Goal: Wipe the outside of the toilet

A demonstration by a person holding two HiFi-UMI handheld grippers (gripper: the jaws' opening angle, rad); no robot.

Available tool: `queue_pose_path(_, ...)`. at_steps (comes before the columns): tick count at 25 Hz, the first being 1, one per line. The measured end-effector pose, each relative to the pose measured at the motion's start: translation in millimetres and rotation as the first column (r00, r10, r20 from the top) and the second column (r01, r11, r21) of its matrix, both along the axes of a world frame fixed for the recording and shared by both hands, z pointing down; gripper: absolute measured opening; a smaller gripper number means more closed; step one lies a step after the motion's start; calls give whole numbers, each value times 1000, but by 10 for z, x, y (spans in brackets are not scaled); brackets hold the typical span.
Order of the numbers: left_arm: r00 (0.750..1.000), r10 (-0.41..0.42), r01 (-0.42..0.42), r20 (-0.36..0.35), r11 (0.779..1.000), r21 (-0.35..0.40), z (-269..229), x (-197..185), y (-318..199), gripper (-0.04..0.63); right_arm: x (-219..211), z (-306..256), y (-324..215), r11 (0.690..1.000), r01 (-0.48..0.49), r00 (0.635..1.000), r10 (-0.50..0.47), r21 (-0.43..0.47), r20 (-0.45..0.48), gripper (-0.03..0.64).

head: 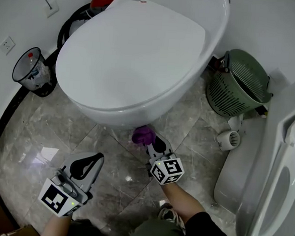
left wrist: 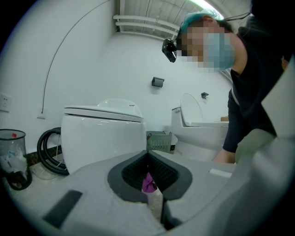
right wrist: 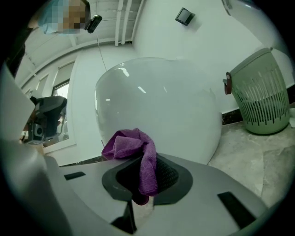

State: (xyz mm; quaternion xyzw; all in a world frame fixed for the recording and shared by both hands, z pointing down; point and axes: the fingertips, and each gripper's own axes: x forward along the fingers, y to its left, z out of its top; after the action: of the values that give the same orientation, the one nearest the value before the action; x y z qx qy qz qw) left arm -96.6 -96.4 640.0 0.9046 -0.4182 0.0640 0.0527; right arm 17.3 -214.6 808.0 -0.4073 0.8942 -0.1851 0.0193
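A white toilet (head: 136,64) with its lid down fills the head view; its rounded front bowl (right wrist: 161,115) looms in the right gripper view. My right gripper (head: 148,140) is shut on a purple cloth (head: 143,134), held low against the front underside of the bowl. The cloth (right wrist: 138,152) is bunched above the jaws there. My left gripper (head: 89,161) hangs apart to the left above the floor, jaws closed with nothing in them. In the left gripper view the toilet (left wrist: 103,133) stands ahead and the purple cloth (left wrist: 148,183) shows past the jaws.
A green slatted basket (head: 238,86) stands right of the toilet, with a second white toilet (head: 280,169) at the right edge. A black-lined bin (head: 32,71) and a black hose coil (head: 68,26) sit at the left wall. Marble floor (head: 44,148) lies below.
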Motion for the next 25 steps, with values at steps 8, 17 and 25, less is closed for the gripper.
queue_pose_path(8, 1000, -24, 24, -18, 1000, 14, -72, 90, -62, 6, 748, 70, -652, 994, -111, 992, 111, 15, -52, 46)
queue_pose_path(17, 998, -42, 46, 56, 997, -68, 155, 115, -18, 6, 1619, -74, -1743, 954, -301, 951, 300, -2, -73, 46)
queue_pose_path(25, 994, -89, 93, 64, 993, -68, 171, 85, -77, 6, 2228, -270, -2564, 860, -510, 856, 504, -24, -115, 46)
